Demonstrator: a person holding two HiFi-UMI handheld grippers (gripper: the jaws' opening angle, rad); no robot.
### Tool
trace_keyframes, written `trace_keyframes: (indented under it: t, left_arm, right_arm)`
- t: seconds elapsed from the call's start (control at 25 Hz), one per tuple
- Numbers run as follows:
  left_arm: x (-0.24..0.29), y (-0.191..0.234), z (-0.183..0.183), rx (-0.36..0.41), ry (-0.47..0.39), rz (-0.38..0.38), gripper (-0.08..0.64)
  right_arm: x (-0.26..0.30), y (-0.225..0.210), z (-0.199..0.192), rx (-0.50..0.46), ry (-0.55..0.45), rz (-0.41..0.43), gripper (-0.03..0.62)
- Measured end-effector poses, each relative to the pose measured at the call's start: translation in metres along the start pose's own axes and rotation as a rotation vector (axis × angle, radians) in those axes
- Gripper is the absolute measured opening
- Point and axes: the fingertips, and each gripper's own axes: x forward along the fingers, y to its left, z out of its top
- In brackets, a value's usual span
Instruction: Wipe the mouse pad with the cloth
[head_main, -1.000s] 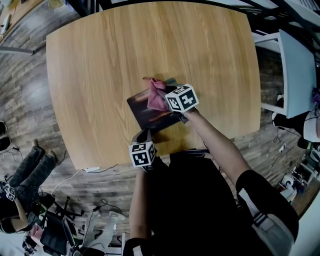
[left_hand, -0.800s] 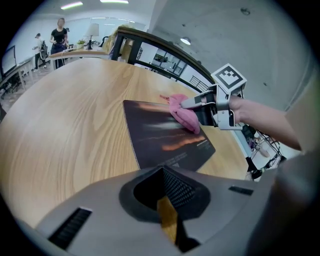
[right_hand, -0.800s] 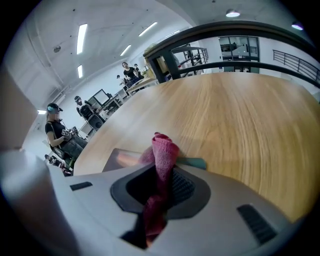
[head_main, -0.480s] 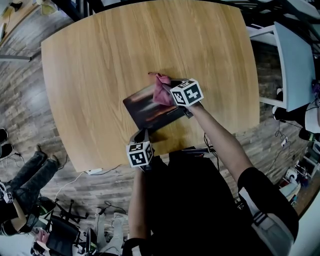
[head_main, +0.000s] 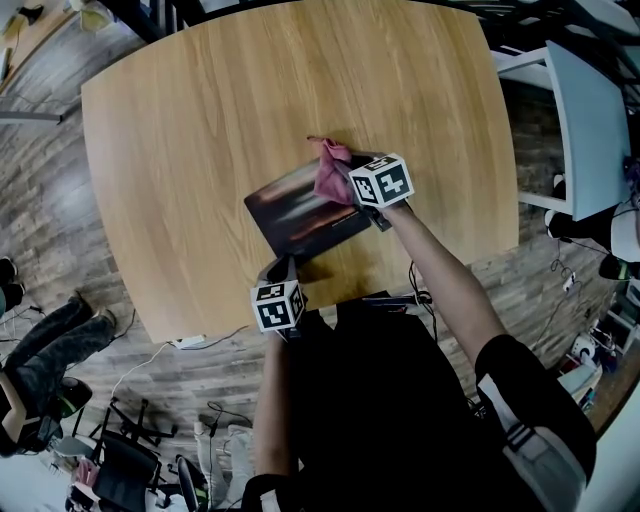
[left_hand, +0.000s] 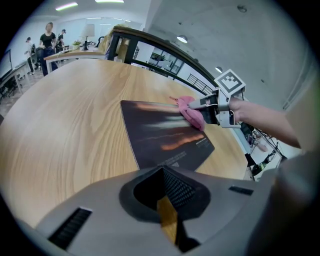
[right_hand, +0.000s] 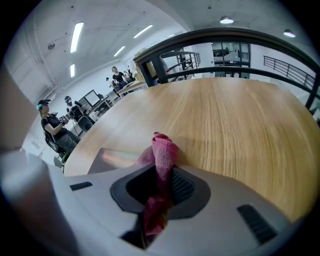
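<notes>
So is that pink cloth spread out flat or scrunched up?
Scrunched up. The pink cloth is a bunched lump pinched in the right gripper, at the edge of the dark rectangular mouse pad.

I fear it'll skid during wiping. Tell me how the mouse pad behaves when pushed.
Likely thin and bendy: the mouse pad lies dead flat on the table. Probably light, so the cloth in the right gripper could drag or ripple it unless held.

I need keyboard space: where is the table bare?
Bare table beyond the mouse pad and on both sides. Crowded at the pad: cloth in right gripper at its far corner, left gripper at its near edge.
</notes>
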Motion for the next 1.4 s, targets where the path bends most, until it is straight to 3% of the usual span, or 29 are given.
trace_keyframes:
  t: [0.2,0.36,0.52,0.68,0.92,1.08,1.16,1.4]
  left_arm:
    - [0.0,-0.006,0.0,0.006,-0.007,0.003,0.023]
    - [0.002,-0.005,0.002,0.02,-0.003,-0.009,0.023]
    - [0.002,-0.001,0.0,0.027,-0.005,-0.013,0.023]
    - [0.002,-0.006,0.004,0.041,-0.015,-0.016,0.023]
    - [0.001,-0.006,0.006,0.041,-0.027,-0.032,0.023]
    - [0.005,-0.01,0.006,0.037,-0.032,-0.035,0.023]
    - [0.006,-0.012,0.004,0.038,-0.023,-0.034,0.023]
    - [0.004,-0.009,0.004,0.029,-0.032,-0.034,0.023]
  right_arm:
    - [-0.013,-0.015,0.0,-0.029,-0.013,-0.086,0.066]
    - [-0.029,-0.012,0.009,-0.059,-0.079,-0.137,0.064]
    - [-0.051,0.035,0.026,-0.073,-0.182,-0.045,0.064]
    - [-0.063,0.09,0.023,-0.129,-0.212,0.058,0.064]
    - [-0.056,0.172,0.014,-0.098,-0.178,0.271,0.064]
    - [-0.032,0.206,0.003,-0.023,-0.095,0.407,0.064]
    - [-0.015,0.211,-0.009,-0.003,-0.04,0.422,0.064]
    - [0.033,0.197,-0.041,-0.011,0.072,0.332,0.064]
